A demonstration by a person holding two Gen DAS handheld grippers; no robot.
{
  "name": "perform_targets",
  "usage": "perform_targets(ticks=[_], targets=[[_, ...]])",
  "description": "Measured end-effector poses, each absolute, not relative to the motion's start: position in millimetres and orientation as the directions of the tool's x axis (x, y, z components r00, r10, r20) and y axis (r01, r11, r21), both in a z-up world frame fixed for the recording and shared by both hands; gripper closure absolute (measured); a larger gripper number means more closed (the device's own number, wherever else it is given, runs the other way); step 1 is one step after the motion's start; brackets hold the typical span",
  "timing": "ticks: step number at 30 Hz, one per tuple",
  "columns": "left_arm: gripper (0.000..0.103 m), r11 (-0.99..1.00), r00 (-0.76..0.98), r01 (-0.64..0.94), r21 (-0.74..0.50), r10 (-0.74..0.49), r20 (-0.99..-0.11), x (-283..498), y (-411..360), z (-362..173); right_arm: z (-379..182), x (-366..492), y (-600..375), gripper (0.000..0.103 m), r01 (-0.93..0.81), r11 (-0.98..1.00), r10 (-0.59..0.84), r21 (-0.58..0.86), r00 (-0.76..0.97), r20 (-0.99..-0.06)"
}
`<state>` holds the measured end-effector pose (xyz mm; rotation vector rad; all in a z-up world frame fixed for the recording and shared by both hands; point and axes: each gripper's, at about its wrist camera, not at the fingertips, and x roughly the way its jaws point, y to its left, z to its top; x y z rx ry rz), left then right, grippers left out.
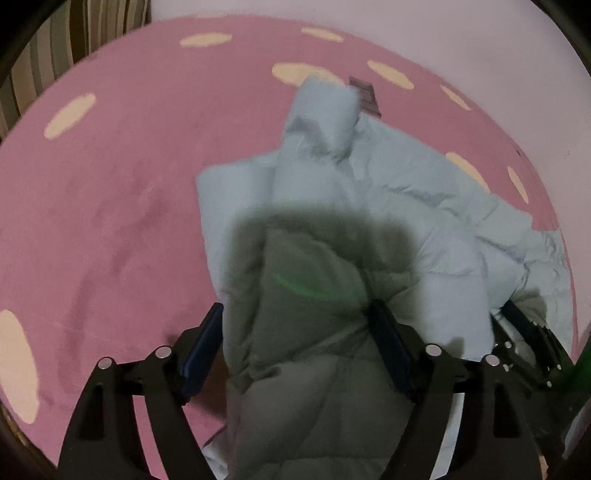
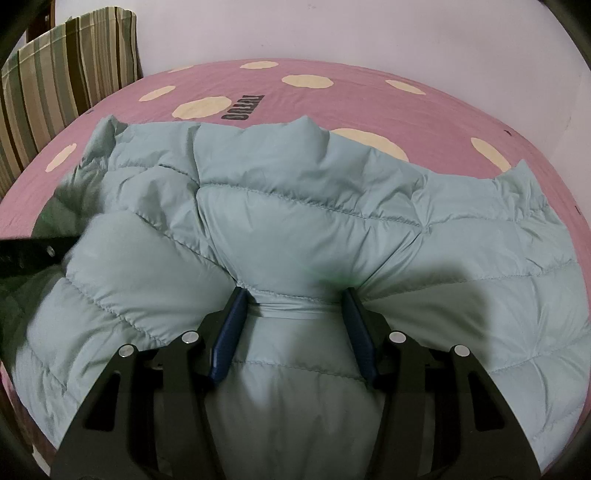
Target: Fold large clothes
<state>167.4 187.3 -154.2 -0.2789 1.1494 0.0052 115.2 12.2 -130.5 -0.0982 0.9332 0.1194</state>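
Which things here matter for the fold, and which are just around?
In the job: puffer jacket, left gripper, right gripper, both clamped on it.
Just around: pink spotted bedsheet, striped cushion, wall.

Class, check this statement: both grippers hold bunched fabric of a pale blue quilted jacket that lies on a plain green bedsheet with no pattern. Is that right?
One detail is wrong. The bedsheet is pink with cream spots, not plain green, as the right wrist view shows. The rest holds: the left gripper and right gripper each hold bunched fabric of the pale blue quilted jacket.
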Motion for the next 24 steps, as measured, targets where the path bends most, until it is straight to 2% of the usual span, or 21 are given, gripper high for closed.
perform_targets(ticks=[3, 8, 14, 17, 24], targets=[[0.03, 0.974, 0.421, -0.112, -0.198, -0.134, -0.897, 166.9, 181.8, -157.2, -130.6, 115.3, 12.1, 0.05, -0.144, 0.989, 0.059, -0.032, 0.59, -0.806], [0.056, 0.982, 0.421, -0.055, -0.178, -0.139, -0.896, 166.4, 171.5, -157.9, -131.0, 115.3, 12.1, 0.05, -0.143, 0.989, 0.059, -0.033, 0.591, -0.805], [0.081, 0.988, 0.437, -0.015, -0.151, -0.129, -0.89, 163.8, 161.3, -157.0, -131.4, 115.0, 12.0, 0.05, -0.141, 0.989, 0.056, -0.035, 0.594, -0.803], [0.089, 0.995, 0.45, -0.007, -0.104, -0.09, -0.888, 162.2, 152.5, -152.3, -131.4, 115.3, 11.3, 0.05, -0.142, 0.989, 0.058, -0.033, 0.593, -0.803], [0.093, 1.0, 0.498, -0.022, -0.006, 0.006, -0.867, 152.9, 135.2, -125.2, -130.8, 116.3, 13.6, 0.05, -0.138, 0.99, 0.06, -0.028, 0.592, -0.803]])
